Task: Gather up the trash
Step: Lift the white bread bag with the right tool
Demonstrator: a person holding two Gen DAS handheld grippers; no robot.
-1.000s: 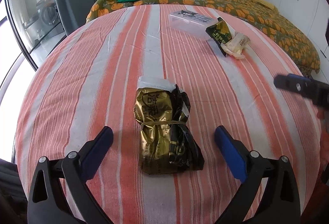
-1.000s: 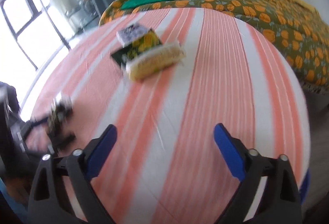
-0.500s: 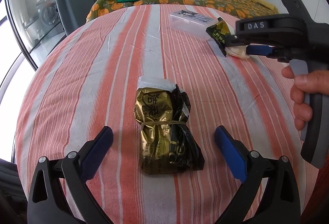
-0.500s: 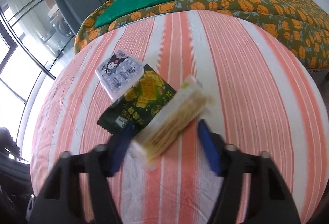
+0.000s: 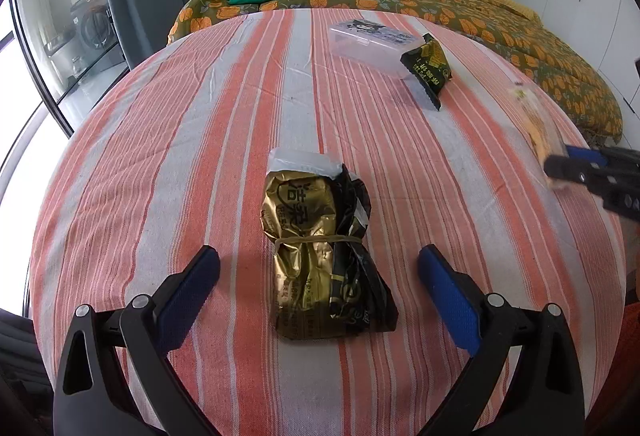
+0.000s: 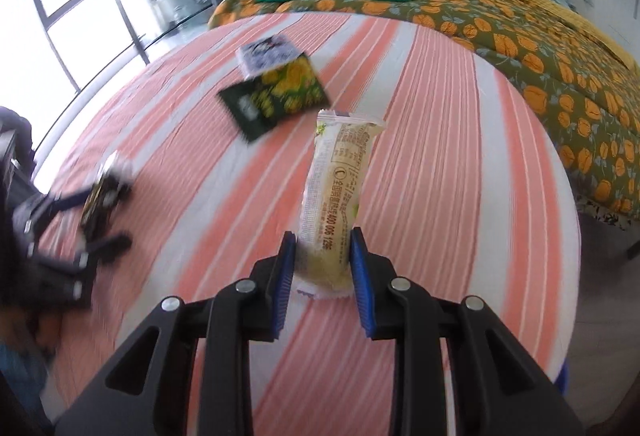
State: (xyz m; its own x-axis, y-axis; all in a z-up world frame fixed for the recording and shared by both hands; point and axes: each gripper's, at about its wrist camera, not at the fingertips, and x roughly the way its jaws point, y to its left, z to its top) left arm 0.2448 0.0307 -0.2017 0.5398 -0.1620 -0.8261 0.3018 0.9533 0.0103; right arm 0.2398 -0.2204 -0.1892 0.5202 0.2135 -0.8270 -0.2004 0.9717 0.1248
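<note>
My right gripper (image 6: pixel 323 268) is shut on a pale yellow snack wrapper (image 6: pixel 340 192) and holds it above the striped cloth; wrapper (image 5: pixel 538 124) and gripper (image 5: pixel 568 168) show blurred at the right of the left wrist view. My left gripper (image 5: pixel 320 276) is open, its blue pads either side of a gold and black bag (image 5: pixel 316 256) bound with a rubber band. A dark green snack packet (image 5: pixel 426 70) lies on the cloth further back, also in the right wrist view (image 6: pixel 276 98).
A clear plastic box (image 5: pixel 370 38) with a cartoon lid lies beside the green packet. The round table wears an orange and white striped cloth (image 5: pixel 180 136). A bed with a pumpkin-print cover (image 5: pixel 500 20) stands behind. Glass doors are at the left.
My right gripper closed on the yellow wrapper, lifted it off the cloth and drew back to the right. The left gripper and the gold bag have not moved.
</note>
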